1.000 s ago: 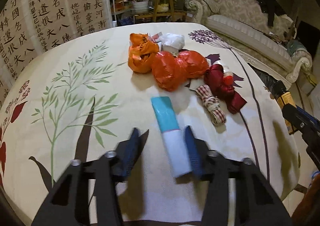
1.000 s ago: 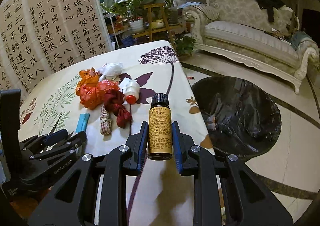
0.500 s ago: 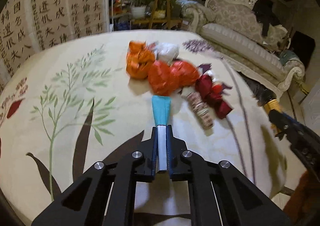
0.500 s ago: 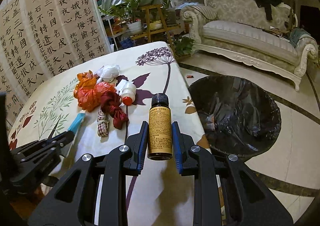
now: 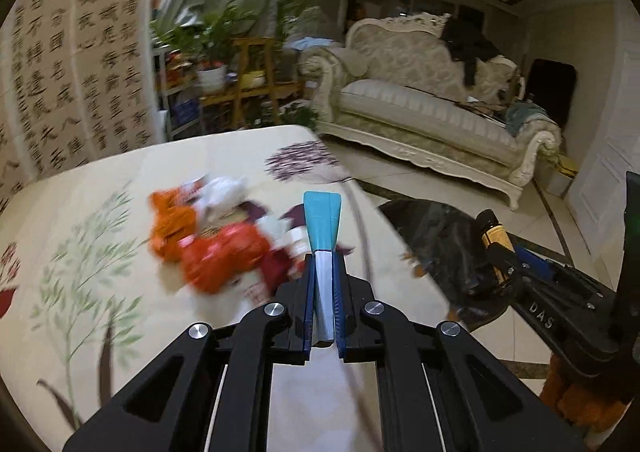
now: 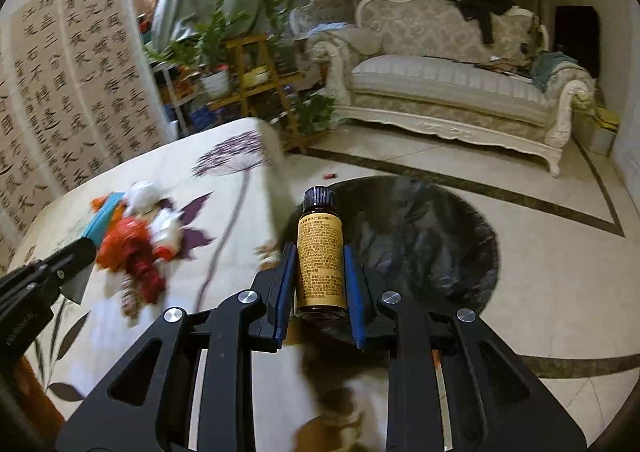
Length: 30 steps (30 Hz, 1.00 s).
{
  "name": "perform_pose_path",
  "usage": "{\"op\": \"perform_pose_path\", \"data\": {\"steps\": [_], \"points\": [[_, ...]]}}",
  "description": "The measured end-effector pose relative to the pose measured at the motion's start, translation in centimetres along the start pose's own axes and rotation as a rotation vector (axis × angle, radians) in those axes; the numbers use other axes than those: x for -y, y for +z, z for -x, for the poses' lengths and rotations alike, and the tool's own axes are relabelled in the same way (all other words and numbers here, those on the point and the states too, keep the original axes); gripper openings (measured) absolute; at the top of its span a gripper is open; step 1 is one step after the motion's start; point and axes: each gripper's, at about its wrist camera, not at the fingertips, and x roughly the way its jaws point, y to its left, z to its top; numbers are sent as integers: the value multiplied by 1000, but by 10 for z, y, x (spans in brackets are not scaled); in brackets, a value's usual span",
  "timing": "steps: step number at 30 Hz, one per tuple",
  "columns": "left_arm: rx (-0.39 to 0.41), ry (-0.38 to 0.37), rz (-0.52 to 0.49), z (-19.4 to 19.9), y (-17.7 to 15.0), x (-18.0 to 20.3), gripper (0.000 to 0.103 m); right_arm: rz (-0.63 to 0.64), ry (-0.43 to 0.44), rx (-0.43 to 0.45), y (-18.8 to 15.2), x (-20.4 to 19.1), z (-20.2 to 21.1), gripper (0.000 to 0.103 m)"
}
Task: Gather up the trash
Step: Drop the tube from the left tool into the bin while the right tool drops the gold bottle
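My left gripper is shut on a flattened blue and white tube, lifted above the table and sticking out forward. My right gripper is shut on a small brown bottle with a black cap and yellow label, held upright in front of the black-lined trash bin on the floor. In the left wrist view the bottle and right gripper show at the right, over the bin. A blurred heap of orange and red bags, white paper and dark red cloth lies on the table.
The table wears a cream cloth printed with leaves and a purple flower. Its right edge borders the tiled floor. A cream sofa, a plant stand and a calligraphy screen stand beyond.
My left gripper shut on the blue and white tube and lifted it off the table, swinging right toward the bin. My right gripper carried the bottle rightward, closer to the bin.
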Motion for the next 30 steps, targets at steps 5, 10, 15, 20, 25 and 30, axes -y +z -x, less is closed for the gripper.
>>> {"op": "perform_pose_path", "data": {"steps": [5, 10, 15, 20, 25, 30], "points": [[-9, -48, -63, -28, 13, 31, 9, -27, -26, 3, 7, 20, -15, 23], [-44, -72, -116, -63, 22, 56, 9, -44, -35, -5, 12, 35, -33, 23], [-62, -73, -155, -89, 30, 71, 9, -55, -38, -23, 14, 45, -53, 23], [-82, -61, -175, -113, 36, 84, 9, -73, -44, -41, 15, 53, -70, 23], [-106, -62, -195, -128, 36, 92, 10, -89, -45, -68, 12, 61, -83, 23], [-147, -58, -216, -137, 32, 95, 32, -118, -49, -82, 9, 66, -87, 38]]}}
